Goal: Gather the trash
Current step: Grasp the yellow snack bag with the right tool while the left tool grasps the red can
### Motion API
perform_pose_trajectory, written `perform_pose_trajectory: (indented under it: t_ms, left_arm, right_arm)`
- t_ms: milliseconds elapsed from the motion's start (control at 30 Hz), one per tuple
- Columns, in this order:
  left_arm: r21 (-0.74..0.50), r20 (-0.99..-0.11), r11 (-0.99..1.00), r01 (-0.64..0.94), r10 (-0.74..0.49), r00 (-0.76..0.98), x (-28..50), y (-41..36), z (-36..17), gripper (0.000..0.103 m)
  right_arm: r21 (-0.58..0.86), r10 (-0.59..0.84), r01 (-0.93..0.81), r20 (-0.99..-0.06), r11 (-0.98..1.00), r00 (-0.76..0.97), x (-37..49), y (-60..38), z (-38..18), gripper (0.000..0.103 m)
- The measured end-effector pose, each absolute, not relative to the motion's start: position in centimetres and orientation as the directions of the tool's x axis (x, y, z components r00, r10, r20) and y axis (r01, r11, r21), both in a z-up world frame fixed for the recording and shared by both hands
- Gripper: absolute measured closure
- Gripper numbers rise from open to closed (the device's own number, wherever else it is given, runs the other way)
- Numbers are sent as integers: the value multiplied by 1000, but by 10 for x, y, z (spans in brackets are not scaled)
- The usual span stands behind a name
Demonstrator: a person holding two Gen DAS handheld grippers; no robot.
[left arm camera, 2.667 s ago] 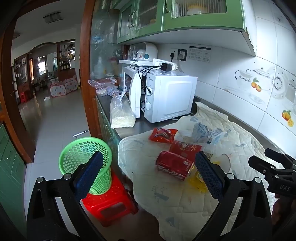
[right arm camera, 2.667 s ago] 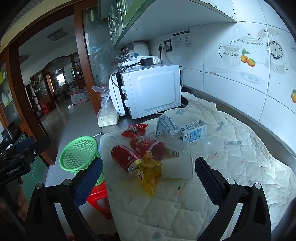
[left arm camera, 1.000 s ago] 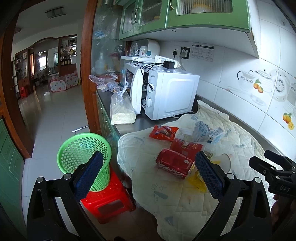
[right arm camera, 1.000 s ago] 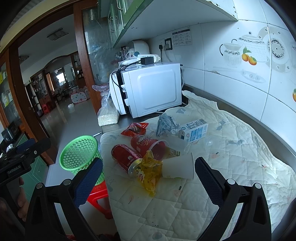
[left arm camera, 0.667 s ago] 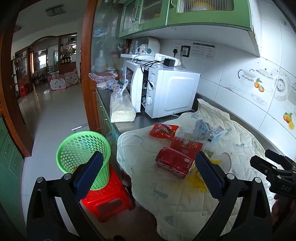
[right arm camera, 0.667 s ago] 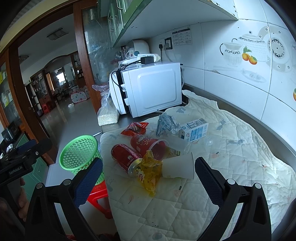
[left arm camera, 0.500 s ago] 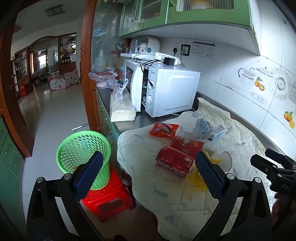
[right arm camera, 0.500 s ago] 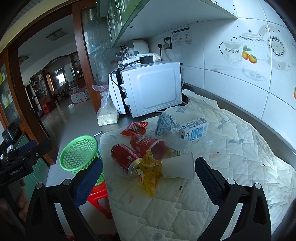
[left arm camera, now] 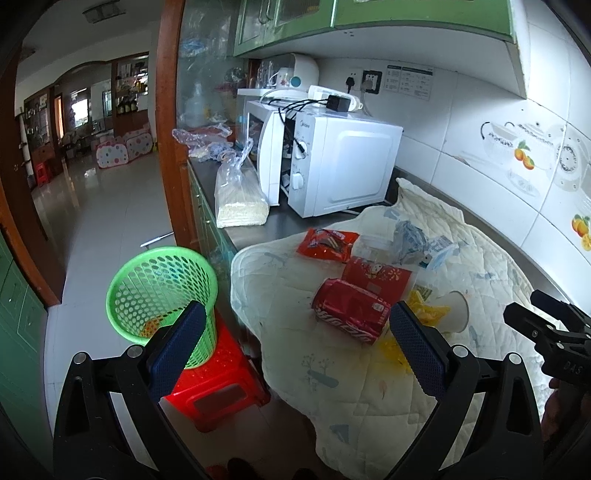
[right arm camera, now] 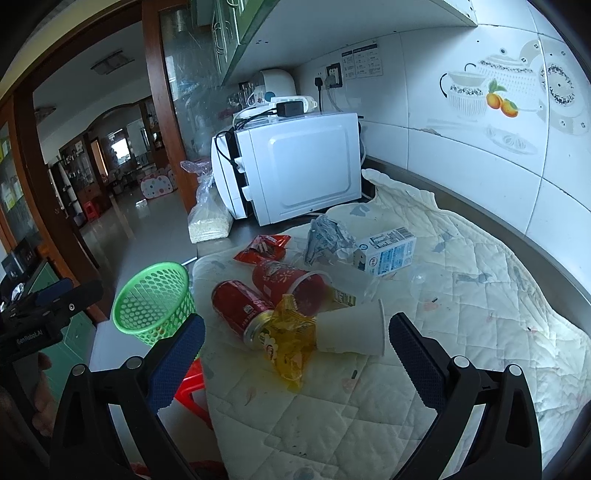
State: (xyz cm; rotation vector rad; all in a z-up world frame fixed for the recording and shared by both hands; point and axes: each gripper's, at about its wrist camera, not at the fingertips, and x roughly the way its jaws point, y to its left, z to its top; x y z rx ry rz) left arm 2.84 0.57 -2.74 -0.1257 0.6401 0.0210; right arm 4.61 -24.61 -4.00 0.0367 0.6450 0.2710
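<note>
Trash lies on a cream quilted cloth [right arm camera: 461, 306] on the counter: a red soda can [left arm camera: 351, 311] [right arm camera: 242, 309], a red paper cup [right arm camera: 291, 282], a yellow wrapper [right arm camera: 290, 341], a white paper cup [right arm camera: 352, 334], a red snack packet [left arm camera: 327, 243], a crumpled silver wrapper [right arm camera: 325, 240] and a small milk carton [right arm camera: 388, 254]. A green mesh basket [left arm camera: 160, 291] [right arm camera: 155, 301] stands on a red stool [left arm camera: 218, 391] by the counter. My left gripper [left arm camera: 293, 347] is open and empty, short of the can. My right gripper [right arm camera: 293, 354] is open and empty, near the yellow wrapper.
A white microwave [left arm camera: 332, 166] stands at the back of the counter with its door ajar, a clear bag of grain [left arm camera: 240, 199] beside it. Green cabinets [left arm camera: 369, 14] hang overhead. A tiled wall [right arm camera: 498, 147] runs on the right. Open floor [left arm camera: 103, 221] lies left.
Both grippers have only drifted slightly; the left view has shifted a little. The trash and basket have not moved.
</note>
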Motion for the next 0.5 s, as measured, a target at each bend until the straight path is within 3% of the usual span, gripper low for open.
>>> perform_pose_trajectory:
  t_ms: [500]
  left_arm:
    - [-117, -660, 989, -87, -13, 751, 51, 7, -51, 5]
  right_arm:
    - [168, 334, -302, -669, 938, 664, 76, -248, -80, 7]
